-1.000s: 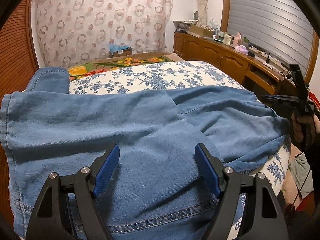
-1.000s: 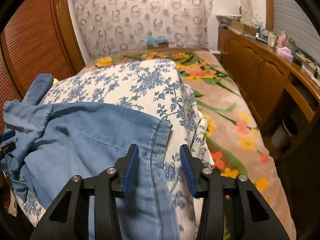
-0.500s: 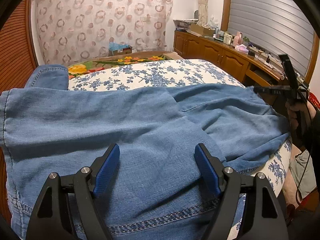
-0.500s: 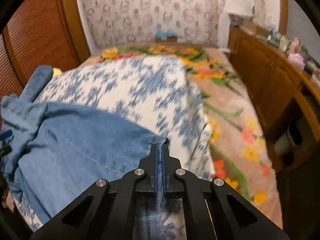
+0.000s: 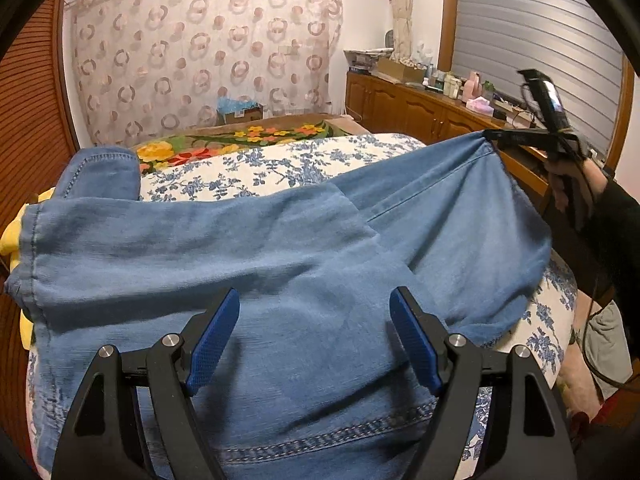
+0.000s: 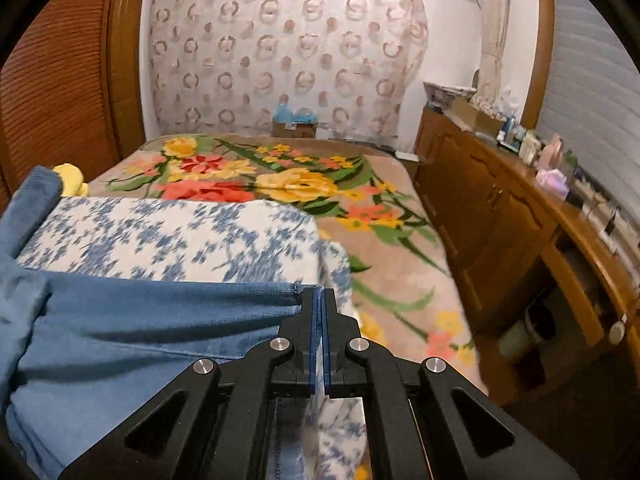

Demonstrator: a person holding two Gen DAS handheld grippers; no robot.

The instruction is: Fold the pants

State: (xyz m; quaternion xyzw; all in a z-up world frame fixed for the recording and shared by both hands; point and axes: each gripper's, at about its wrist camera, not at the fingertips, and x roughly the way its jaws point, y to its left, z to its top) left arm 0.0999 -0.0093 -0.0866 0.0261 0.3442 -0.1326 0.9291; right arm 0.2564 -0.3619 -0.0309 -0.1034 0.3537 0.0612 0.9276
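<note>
Right wrist view: right gripper (image 6: pixel 319 300) clenched on the hem corner of the pants (image 5: pixel 248 264) spread over the floral quilt (image 5: pixel 280 168), left gripper (image 5: pixel 314 332) splayed above denim at 6 o'clock; best carried leftward, hem kept taut.
</note>
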